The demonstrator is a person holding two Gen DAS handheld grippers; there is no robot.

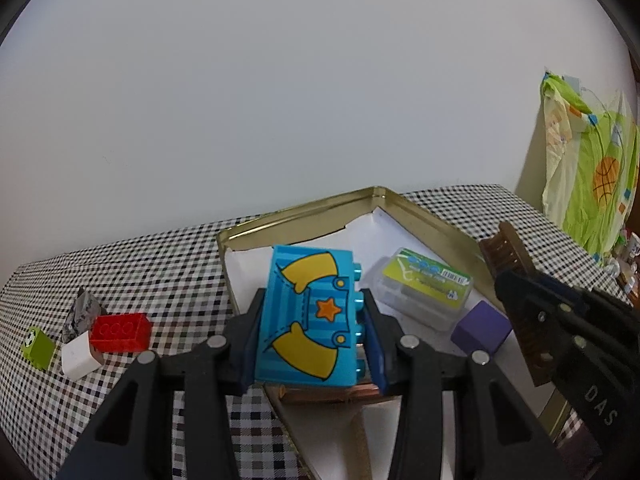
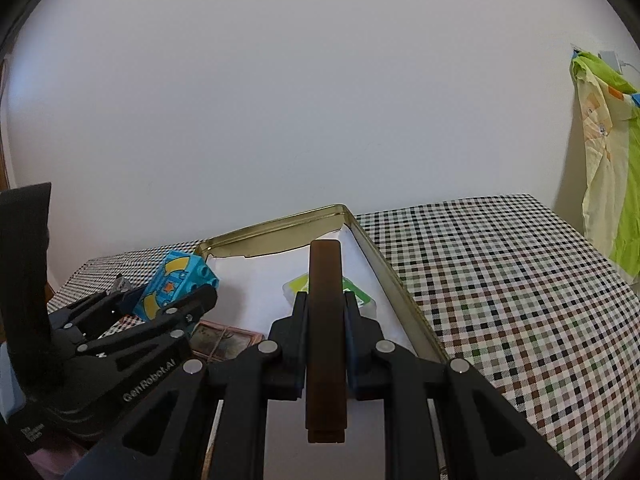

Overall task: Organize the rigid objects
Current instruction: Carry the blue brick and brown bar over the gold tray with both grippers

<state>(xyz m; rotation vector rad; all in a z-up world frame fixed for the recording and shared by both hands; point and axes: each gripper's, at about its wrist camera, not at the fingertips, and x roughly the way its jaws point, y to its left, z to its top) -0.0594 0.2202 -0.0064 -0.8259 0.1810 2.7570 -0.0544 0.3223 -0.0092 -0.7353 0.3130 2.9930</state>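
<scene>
Left wrist view: left tongs (image 1: 312,324) clamp blue toy brick (image 1: 308,316) over gold tin (image 1: 304,210); right tongs (image 2: 325,312) grip brown brush (image 2: 325,320) above tin's white liner.

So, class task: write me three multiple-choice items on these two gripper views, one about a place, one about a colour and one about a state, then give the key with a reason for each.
1. Where does the purple cube lie?
A. inside the gold tin
B. on the checked cloth beside the red brick
C. in the right gripper

2. What colour is the star on the blue brick?
A. green
B. orange
C. white

3. What is the right gripper doing?
A. hanging open with nothing in it
B. shut on the blue brick
C. shut on the brown bar

Key: 1 A, the cube sits on the white lining within the tin's walls. 2 B, the star shows orange between yellow sleeves. 3 C, both fingers press the bar's sides, while the left gripper clamps the blue brick.
</scene>
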